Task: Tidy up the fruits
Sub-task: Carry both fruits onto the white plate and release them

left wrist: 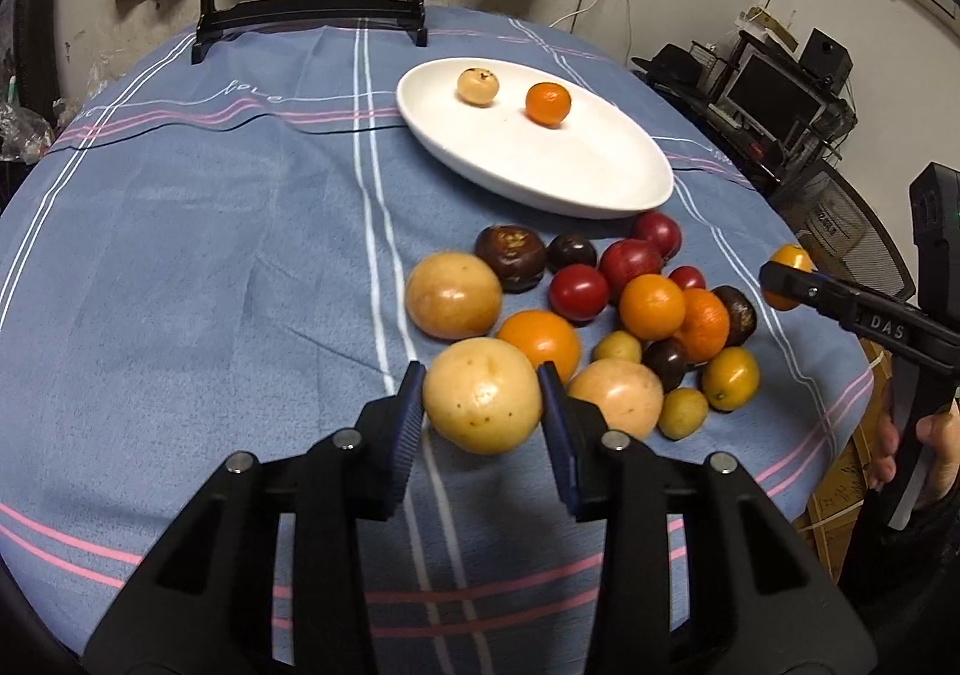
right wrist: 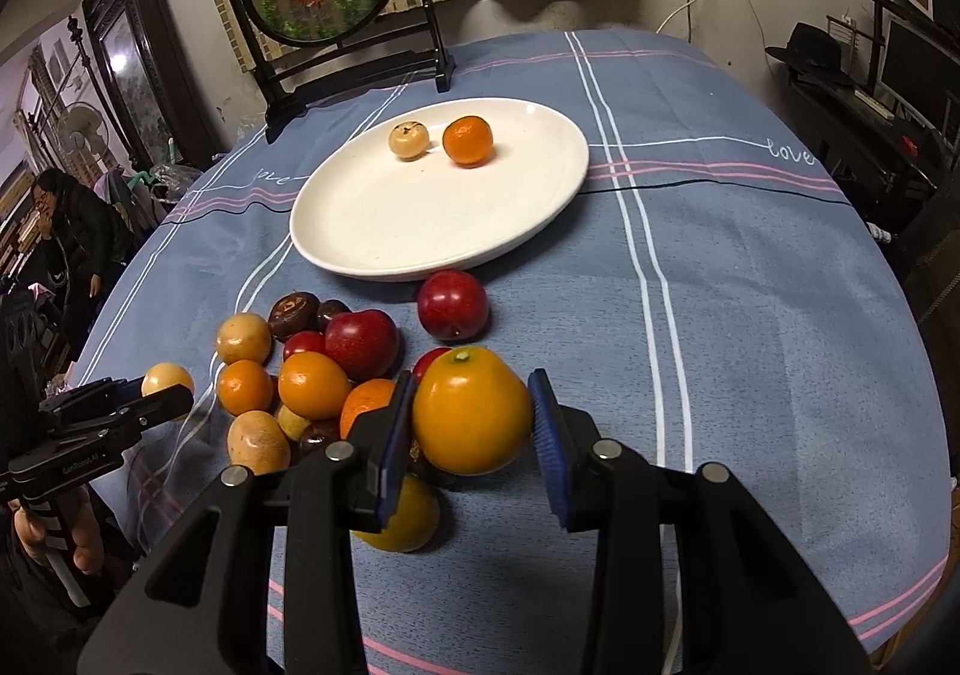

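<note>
At lower centre of each wrist view, blue-padded jaws clench fruit, seemingly bound for the plate: left gripper (left wrist: 483, 396) grasps a pale yellow fruit (left wrist: 482, 394); right gripper (right wrist: 472, 414) grasps an orange fruit (right wrist: 472, 410); mid-frame, a heap of loose fruit (left wrist: 600, 315) waits below the white plate (left wrist: 588, 177), which holds two pieces.

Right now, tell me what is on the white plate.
On the white plate sit a pale beige fruit and a small orange, side by side near its far rim. Nothing covers the rest.
</note>
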Tool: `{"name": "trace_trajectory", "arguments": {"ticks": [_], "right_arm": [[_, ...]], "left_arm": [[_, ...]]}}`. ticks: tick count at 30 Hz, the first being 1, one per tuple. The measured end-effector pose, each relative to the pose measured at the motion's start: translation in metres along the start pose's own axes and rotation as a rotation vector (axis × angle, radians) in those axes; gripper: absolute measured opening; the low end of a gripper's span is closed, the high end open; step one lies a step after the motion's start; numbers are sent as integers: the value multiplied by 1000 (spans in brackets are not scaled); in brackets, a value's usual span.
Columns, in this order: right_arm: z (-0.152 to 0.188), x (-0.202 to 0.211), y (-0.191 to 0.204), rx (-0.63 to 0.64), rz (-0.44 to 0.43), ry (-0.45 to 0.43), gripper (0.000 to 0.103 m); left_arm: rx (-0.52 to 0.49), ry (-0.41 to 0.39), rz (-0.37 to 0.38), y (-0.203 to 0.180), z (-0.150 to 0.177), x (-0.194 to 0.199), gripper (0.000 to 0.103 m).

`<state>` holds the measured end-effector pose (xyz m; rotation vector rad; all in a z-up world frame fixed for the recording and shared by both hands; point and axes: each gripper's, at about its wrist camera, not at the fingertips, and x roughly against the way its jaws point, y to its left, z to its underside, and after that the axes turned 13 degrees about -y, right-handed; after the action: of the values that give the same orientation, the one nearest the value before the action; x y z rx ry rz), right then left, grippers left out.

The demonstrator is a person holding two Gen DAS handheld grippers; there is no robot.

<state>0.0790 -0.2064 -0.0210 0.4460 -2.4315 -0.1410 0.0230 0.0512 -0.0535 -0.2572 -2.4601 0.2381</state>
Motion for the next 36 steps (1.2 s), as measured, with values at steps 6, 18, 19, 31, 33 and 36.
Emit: {"name": "trace_trajectory", "arguments": {"ticks": [6,18,19,31,33,36], "right_arm": [[-5,-5,8,23,-17,5,38],[-54,-48,33,131,-42,12,38],[-61,-54,34,145,-39,14,38],[-113,-166,48,284,-33,85,38],[-113,-184,51,292,-48,116,38],[-114,-205,53,296,-59,154,38]], "left_arm": [[-22,-10,24,-8,-16,-4,38],[-63,-17,8,-15,-103,-63,38],[-68,-11,6,-16,-113,-71,38],[-54,116,-37,-5,-174,-196,39],[-31,140,-30,0,-174,-210,39],[-13,158,-23,5,-175,-225,39]]}}
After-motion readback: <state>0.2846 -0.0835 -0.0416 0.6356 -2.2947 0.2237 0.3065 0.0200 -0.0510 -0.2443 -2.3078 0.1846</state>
